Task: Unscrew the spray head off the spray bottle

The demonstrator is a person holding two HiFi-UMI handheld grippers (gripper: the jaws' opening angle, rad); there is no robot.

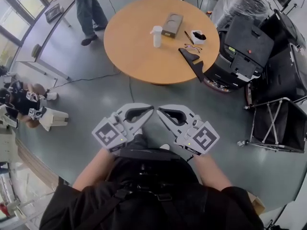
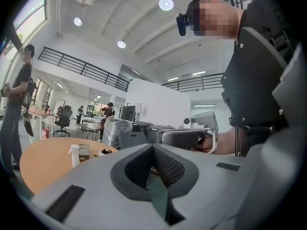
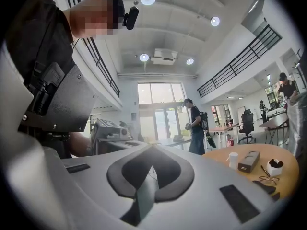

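Two sets of fingers, both closed on nothing. Head view: my left fingers and right fingers are close before my body, tips nearly meeting, and the bottle stands upright well ahead on the round tabletop. Left gripper view: fingers pressed together, bottle far off left. Right gripper view: fingers together, bottle far off right.

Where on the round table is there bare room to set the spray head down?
The table's left and near parts are bare, from the spray bottle out to the rim. Its right side is crowded: dark box, small white holder, glasses and a black piece at the edge.
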